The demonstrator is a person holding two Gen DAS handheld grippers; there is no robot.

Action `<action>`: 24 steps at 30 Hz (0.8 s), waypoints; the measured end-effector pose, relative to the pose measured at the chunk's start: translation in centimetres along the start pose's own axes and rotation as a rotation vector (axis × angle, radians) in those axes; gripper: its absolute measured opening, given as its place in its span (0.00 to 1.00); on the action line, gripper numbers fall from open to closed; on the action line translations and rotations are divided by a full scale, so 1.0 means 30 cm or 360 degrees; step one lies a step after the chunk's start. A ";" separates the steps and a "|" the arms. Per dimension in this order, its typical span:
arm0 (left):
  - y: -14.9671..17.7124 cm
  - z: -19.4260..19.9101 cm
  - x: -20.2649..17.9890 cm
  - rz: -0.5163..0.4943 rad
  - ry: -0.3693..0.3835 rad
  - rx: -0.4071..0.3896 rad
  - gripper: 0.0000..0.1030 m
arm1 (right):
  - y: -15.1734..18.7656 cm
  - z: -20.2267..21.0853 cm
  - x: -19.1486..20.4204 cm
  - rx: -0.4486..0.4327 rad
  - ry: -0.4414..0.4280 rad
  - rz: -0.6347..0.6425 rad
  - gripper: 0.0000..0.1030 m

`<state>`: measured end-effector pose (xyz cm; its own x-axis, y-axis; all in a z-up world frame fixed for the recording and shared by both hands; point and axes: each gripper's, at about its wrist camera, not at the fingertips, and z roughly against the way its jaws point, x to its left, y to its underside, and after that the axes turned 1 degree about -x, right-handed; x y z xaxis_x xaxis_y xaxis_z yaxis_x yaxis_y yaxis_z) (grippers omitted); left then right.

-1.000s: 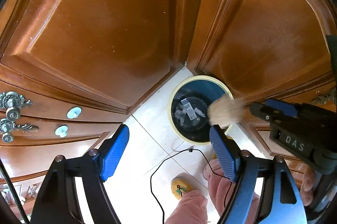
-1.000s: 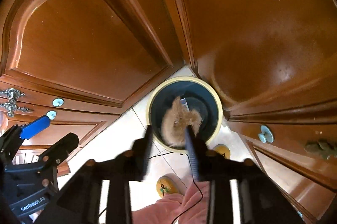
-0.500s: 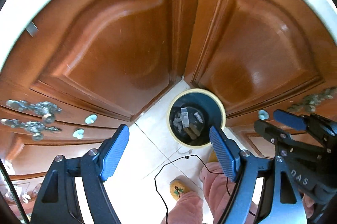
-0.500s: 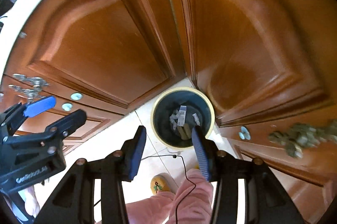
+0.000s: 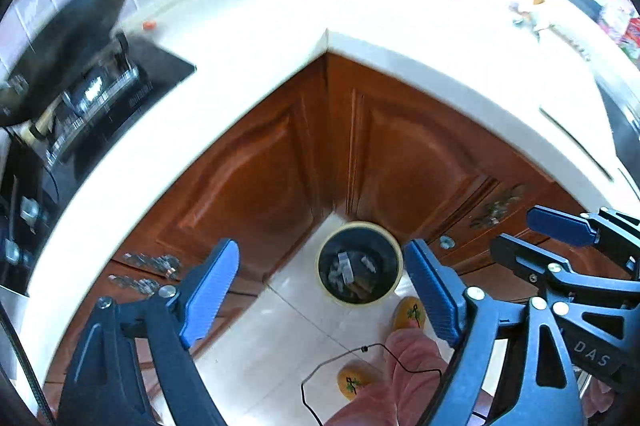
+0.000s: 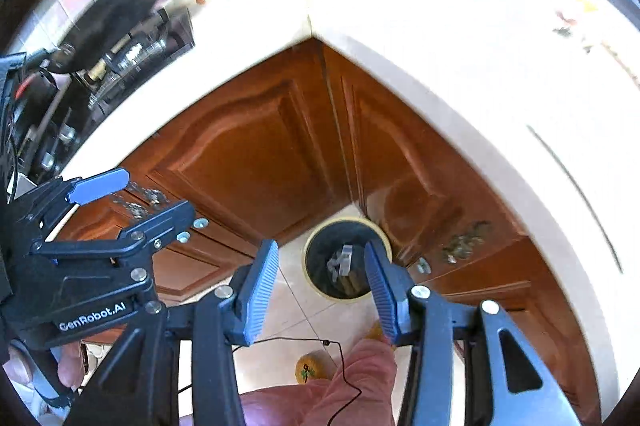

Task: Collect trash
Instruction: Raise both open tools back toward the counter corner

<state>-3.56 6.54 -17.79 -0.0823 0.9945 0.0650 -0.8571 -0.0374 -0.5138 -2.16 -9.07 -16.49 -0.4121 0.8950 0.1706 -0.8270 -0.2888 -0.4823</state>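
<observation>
Left tongs opening, right tongs parted, both empty. Risk: scraps on surface far ahead, easily missed; dangling cable could snag.

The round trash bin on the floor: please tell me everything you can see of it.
The round trash bin has a pale yellow rim and a dark liner or inside wall. It stands upright and open, without a lid, on the light floor tiles in the corner where two brown wooden cabinet doors meet. Inside lie pale, crumpled scraps and some brownish pieces. Neither gripper touches it. A yellow slipper is close beside it.
</observation>
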 end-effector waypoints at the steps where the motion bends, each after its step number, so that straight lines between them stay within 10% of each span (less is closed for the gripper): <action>1: -0.005 0.035 -0.005 -0.0014 -0.0001 -0.0022 0.84 | 0.005 0.041 -0.003 -0.0021 0.0001 -0.0007 0.44; 24: -0.110 0.484 -0.151 -0.0126 0.0101 -0.0339 0.95 | 0.022 0.585 -0.036 -0.0441 0.0170 -0.0102 0.56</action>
<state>-7.74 0.72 -3.96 0.0188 0.9979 0.0616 -0.7325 0.0557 -0.6785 -8.96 -16.19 -1.91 -0.3080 0.9433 0.1239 -0.7080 -0.1403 -0.6921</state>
